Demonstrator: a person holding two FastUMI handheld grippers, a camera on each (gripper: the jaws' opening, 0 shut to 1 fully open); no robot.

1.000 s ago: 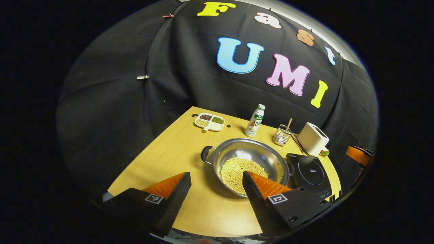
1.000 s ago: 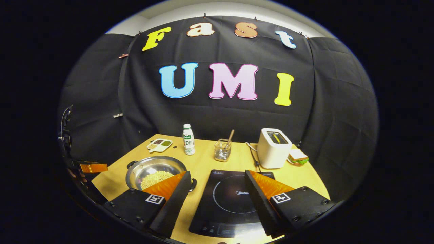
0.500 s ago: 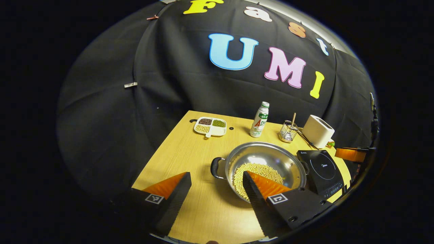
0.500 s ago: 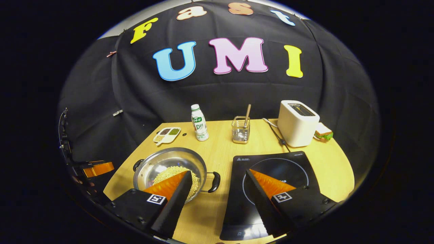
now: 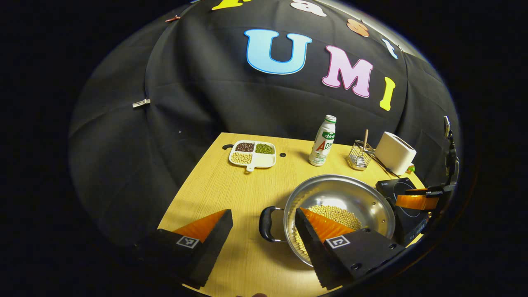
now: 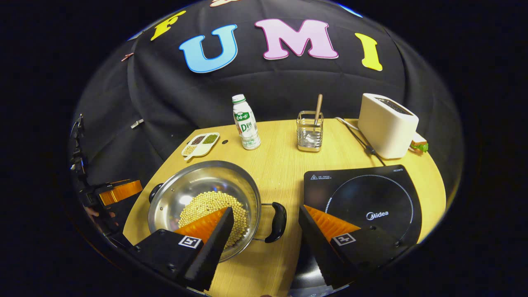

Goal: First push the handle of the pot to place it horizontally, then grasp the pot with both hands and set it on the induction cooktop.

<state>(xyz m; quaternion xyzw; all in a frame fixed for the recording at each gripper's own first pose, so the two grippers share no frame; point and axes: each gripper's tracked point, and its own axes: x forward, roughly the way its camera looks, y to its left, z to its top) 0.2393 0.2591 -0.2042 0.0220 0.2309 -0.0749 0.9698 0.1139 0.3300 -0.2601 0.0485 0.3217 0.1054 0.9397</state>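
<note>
A steel pot (image 5: 330,192) holding pale beans stands on the wooden table, its two black handles pointing left and right. In the left gripper view its left handle (image 5: 267,218) lies between and just beyond the fingertips of my open left gripper (image 5: 262,214). In the right gripper view the pot (image 6: 198,181) shows its right handle (image 6: 278,216) between the fingertips of my open right gripper (image 6: 266,212). The black induction cooktop (image 6: 363,202) sits to the pot's right. My right gripper (image 5: 416,201) appears past the pot, and my left gripper (image 6: 117,192) at the table's left edge.
Along the back of the table (image 6: 280,165) stand a sectioned dish of beans (image 6: 201,144), a white bottle (image 6: 246,122), a wire holder with a stick (image 6: 309,134), a white toaster (image 6: 387,126) with its cord, and a sandwich (image 6: 418,144).
Both grippers have come forward and lower toward the pot, so each handle now lies between a pair of fingertips. The pot itself has not moved.
</note>
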